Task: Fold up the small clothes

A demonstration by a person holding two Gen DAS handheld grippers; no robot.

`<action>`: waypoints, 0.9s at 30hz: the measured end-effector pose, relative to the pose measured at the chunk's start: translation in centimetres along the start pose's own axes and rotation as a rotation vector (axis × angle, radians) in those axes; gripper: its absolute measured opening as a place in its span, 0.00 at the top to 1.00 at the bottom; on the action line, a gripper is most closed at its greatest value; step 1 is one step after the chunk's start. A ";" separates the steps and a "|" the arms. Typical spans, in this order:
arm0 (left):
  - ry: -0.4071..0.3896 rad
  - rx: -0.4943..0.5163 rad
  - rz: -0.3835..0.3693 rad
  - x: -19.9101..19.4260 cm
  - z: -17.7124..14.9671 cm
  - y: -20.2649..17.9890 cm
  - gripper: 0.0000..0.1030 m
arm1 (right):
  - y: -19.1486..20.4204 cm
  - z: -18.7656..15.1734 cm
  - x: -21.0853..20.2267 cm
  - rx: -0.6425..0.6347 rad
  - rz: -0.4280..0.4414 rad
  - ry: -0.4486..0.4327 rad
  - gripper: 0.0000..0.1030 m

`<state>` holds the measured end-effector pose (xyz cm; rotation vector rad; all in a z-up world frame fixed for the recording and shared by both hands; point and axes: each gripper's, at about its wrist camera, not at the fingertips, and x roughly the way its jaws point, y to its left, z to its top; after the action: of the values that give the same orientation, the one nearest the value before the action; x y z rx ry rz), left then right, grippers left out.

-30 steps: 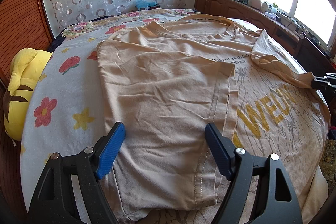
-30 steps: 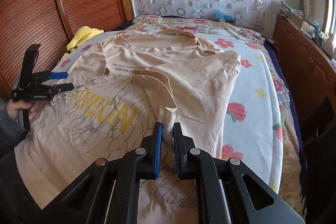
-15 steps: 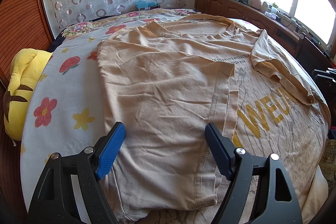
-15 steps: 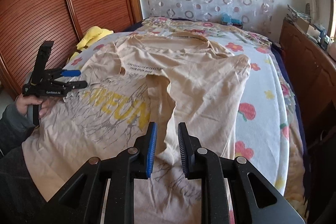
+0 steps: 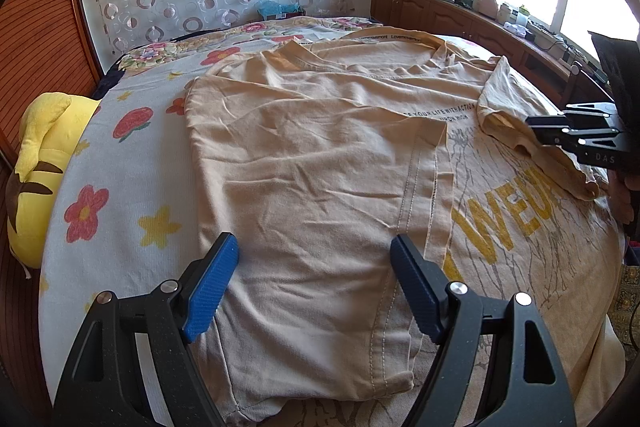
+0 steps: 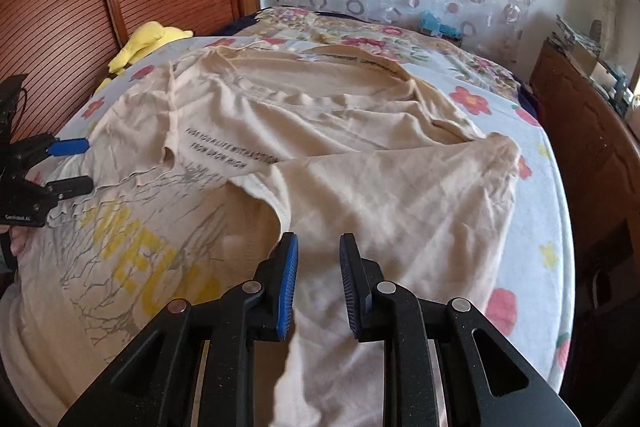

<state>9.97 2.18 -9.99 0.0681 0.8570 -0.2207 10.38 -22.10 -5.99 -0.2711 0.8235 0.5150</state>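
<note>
- On the flowered bed sheet [image 5: 100,155], a beige T-shirt [image 5: 320,155] lies spread out, printed side up, collar toward twelve o'clock in both wrist views.
- From the left wrist view, one side panel [image 5: 304,187] is already folded inward over the body, its stitched hem running from about one o'clock down to six o'clock beside the yellow lettering [image 5: 516,215].
- From the right wrist view, the other sleeve [image 6: 400,195] lies turned inward across the shirt, at about two o'clock from the right gripper [image 6: 319,287]; it looks loose and rumpled rather than flat.
- That right gripper has its blue pads slightly apart with nothing pinched between them; cloth lies beneath the gap, not in it.
- Over the folded panel, the left gripper [image 5: 314,287] hovers with its jaws spread wide and empty, the fabric below untouched by either pad.
- At nine o'clock in the right wrist view the left gripper shows again, also spread, with part of a person's hand [image 6: 16,243] behind it.
- A yellow plush toy [image 5: 36,163] sits at the sheet's edge at nine o'clock, well apart from the shirt.
- My judgement: the lengthwise folds are partly done. The first side looks finished; the second side seems only laid over and probably needs smoothing.
- Left to do, I reckon: folding the hem up toward the collar to make a compact stack.
</note>
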 end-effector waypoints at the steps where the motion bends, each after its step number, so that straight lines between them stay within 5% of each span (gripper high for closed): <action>1: 0.000 0.000 0.000 0.0 0.0 0.0 0.23 | 0.8 0.1 0.2 -0.015 0.026 0.003 0.79; 9: 0.002 -0.001 -0.001 0.0 0.0 0.0 0.23 | 1.5 0.7 0.6 -0.014 0.080 -0.014 0.79; 13: -0.011 -0.029 -0.019 -0.6 0.5 0.4 0.23 | -0.6 1.1 -0.6 0.014 0.043 -0.052 0.79; 18: -0.055 -0.044 0.007 -1.7 2.3 1.7 0.23 | -4.0 1.7 -1.2 0.060 -0.013 -0.072 0.56; 27: -0.077 -0.068 0.077 0.6 6.6 6.0 0.23 | -10.8 1.7 0.6 0.184 -0.142 -0.029 0.56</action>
<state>16.54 6.91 -6.33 0.0290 0.7831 -0.1209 17.56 -30.31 -4.97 -0.1512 0.8106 0.3071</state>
